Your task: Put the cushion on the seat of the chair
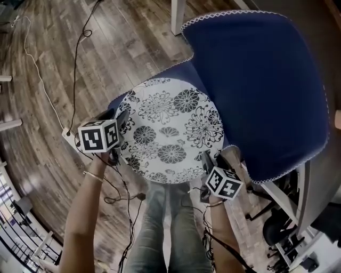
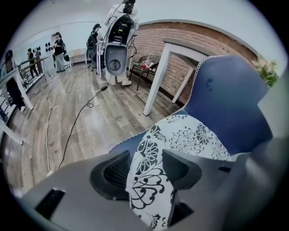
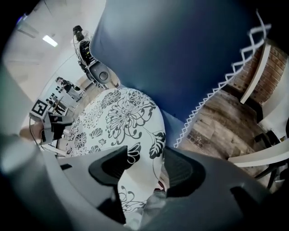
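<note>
A round white cushion (image 1: 170, 130) with black flower print lies on the seat of a chair (image 1: 261, 85) draped in dark blue cloth with white trim. My left gripper (image 1: 121, 120) is at the cushion's left rim and my right gripper (image 1: 208, 160) at its near right rim. In the left gripper view the cushion's edge (image 2: 149, 180) runs between the spread jaws of the left gripper (image 2: 146, 169). The right gripper view shows the same: the cushion (image 3: 117, 117) rim passes between the wide jaws of the right gripper (image 3: 146, 169). Neither pair of pads visibly presses on it.
Wooden floor surrounds the chair. A thin cable (image 1: 48, 90) runs to a power strip (image 1: 66, 133) at the left. A white table leg (image 1: 177, 16) stands behind the chair. The person's legs (image 1: 170, 229) are just in front of the seat. Dark chair bases (image 1: 277, 229) sit at the right.
</note>
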A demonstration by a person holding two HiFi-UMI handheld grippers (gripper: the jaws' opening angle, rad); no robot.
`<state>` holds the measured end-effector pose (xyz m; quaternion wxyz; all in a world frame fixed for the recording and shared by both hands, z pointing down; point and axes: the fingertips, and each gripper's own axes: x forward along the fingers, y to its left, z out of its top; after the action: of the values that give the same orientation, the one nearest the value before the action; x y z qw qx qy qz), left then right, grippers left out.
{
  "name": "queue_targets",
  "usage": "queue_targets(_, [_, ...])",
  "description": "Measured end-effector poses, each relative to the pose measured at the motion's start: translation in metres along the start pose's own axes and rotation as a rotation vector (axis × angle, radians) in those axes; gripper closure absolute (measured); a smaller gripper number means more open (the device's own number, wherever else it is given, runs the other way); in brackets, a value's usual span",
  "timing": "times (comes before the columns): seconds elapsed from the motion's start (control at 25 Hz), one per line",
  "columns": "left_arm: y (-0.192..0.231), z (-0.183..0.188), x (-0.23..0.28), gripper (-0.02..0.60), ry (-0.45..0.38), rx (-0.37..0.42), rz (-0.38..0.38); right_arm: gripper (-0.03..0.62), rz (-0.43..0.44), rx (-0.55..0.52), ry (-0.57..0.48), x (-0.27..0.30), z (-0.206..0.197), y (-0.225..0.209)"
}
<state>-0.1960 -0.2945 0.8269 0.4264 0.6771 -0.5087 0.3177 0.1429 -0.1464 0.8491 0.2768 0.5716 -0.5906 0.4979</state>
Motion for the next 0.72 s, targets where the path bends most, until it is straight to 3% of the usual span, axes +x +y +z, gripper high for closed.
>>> queue_targets(0.44, [-0.002, 0.002, -0.059, 0.357, -0.089, -0.069, 0.001, 0.318, 0.0, -0.032, -0.083, -0.038, 0.013, 0.011])
queue_targets(0.72, [-0.042, 0.026, -0.164, 0.378, -0.242, -0.024, -0.03, 0.332, 0.061, -0.122, -0.197, -0.115, 0.047, 0.056])
